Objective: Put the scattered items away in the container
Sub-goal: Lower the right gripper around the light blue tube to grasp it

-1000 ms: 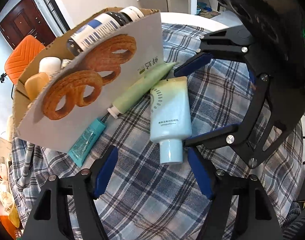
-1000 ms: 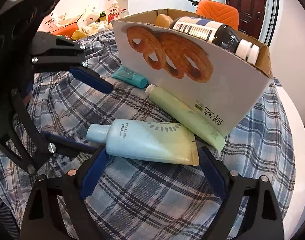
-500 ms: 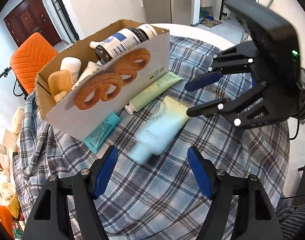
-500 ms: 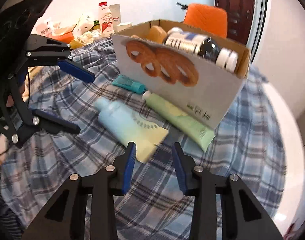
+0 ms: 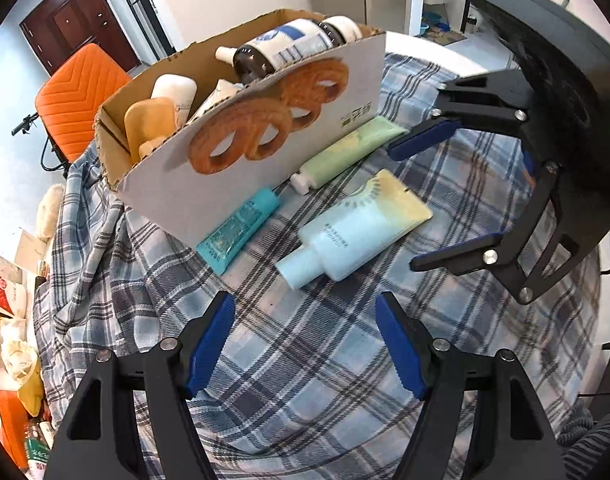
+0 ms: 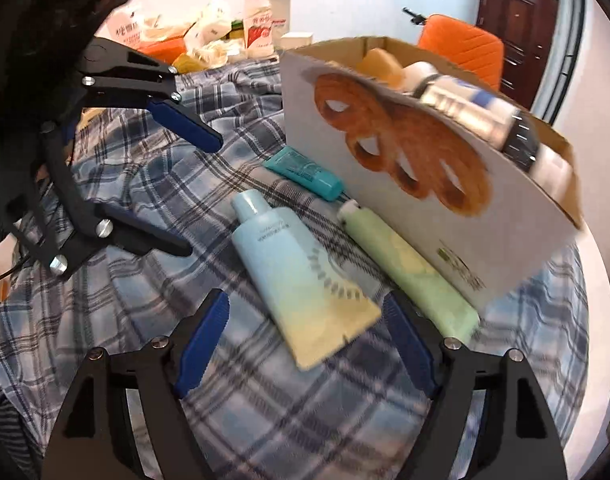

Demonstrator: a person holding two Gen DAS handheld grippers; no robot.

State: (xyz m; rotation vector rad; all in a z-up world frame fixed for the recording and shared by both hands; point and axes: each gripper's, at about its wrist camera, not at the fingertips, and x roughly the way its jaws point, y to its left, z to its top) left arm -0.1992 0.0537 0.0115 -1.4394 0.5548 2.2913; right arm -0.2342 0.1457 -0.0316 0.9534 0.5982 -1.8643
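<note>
A cardboard box (image 5: pixel 241 184) (image 6: pixel 389 208) with a pretzel print stands on the plaid cloth and holds a dark bottle (image 5: pixel 281 52), soap and other items. Three tubes lie beside it: a light blue tube (image 5: pixel 353 232) (image 6: pixel 297 276), a pale green tube (image 5: pixel 345 156) (image 6: pixel 413 276) against the box wall, and a small teal tube (image 5: pixel 237 228) (image 6: pixel 305 172). My left gripper (image 5: pixel 305 344) is open and empty, just short of the blue tube's cap. My right gripper (image 6: pixel 305 340) is open, its fingers either side of the blue tube's flat end, not touching.
The plaid cloth (image 5: pixel 305 400) covers a round table with a white edge (image 6: pixel 601 320). An orange chair (image 5: pixel 77 92) stands behind the box. A milk bottle (image 6: pixel 259 20) and clutter of packets sit at the table's far side.
The blue tube has turned on the cloth, its cap end swinging round. The right gripper shut half a second ago and has opened again. Both grippers pulled back a little.
</note>
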